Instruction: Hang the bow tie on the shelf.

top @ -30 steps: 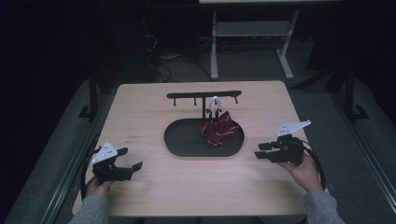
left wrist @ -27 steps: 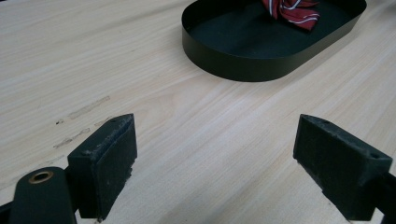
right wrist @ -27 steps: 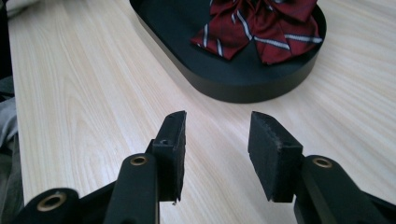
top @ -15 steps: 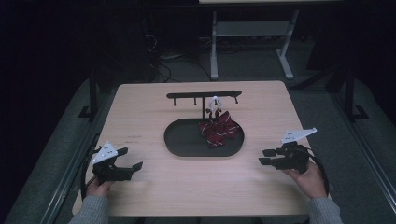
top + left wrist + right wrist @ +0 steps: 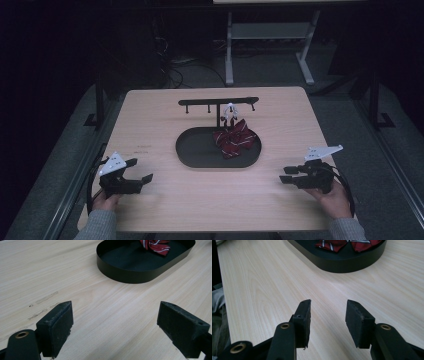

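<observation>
Two tongs sit low at the tabletop's (image 5: pixel 150 125) near edge: your left tongs (image 5: pixel 141 171) by the near left corner, jaws spread wide, your right tongs (image 5: pixel 286 175) by the near right corner, jaws parted and empty. The striped red bow tie (image 5: pixel 234 138) lies at the right end of the black oval tray (image 5: pixel 192 152), mid-tabletop, under a black hook rack (image 5: pixel 218 102)

Light wood-grain table (image 5: pixel 150 125) stands on dark grey carpet floor (image 5: pixel 60 165). Behind it, a white-framed desk (image 5: pixel 270 35) with cables (image 5: pixel 175 65) beside it on the floor. Surroundings dim, walls not discernible.
</observation>
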The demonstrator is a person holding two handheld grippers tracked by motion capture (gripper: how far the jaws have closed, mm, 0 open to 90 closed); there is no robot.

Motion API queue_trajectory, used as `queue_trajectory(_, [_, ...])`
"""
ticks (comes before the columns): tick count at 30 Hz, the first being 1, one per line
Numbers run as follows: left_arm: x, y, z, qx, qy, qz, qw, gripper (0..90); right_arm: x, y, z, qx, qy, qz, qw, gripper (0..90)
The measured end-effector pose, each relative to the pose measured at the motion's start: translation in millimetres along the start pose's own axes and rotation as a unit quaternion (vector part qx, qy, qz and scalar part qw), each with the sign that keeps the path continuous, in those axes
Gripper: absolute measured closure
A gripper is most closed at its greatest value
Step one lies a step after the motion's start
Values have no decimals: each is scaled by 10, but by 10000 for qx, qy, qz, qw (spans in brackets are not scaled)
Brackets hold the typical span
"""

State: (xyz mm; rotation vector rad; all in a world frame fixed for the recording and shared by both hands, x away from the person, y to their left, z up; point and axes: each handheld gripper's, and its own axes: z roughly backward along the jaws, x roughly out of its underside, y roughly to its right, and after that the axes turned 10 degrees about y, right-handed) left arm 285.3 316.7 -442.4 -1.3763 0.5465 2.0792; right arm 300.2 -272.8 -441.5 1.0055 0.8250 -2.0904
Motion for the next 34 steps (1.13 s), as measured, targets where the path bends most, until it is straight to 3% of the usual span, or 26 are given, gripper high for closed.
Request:
queue_trajectory(21, [4, 1, -4, 18, -12, 1, 10000, 130, 180, -55, 21, 57, -5, -53, 10000, 519])
queue_trajectory(34, [9, 4, -13, 25, -25, 40, 10000, 130, 224, -150, 36, 31, 190, -70, 9998, 449])
